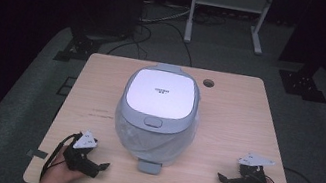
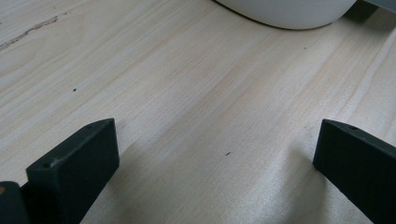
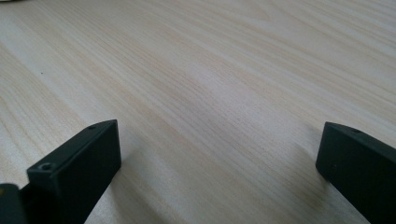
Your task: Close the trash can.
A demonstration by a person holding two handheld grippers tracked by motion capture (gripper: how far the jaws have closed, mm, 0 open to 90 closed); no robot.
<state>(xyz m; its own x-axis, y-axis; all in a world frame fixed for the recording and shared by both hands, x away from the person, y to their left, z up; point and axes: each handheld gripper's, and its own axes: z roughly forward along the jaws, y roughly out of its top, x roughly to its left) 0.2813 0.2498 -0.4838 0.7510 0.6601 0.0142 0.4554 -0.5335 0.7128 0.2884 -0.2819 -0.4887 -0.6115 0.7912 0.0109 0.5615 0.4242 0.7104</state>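
Left gripper [image 1: 99, 165] and right gripper [image 1: 222, 179] both spread wide, holding nothing, resting on table [image 1: 238, 115] either side of rice cooker [image 1: 159, 111].

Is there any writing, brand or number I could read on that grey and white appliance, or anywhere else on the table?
Small dark print, likely a brand, on the white lid of the appliance: too small and blurred to read.
Faint dark marks on the table left of the appliance: not readable.
Specks on the grey plates of the left gripper and right gripper: not readable.
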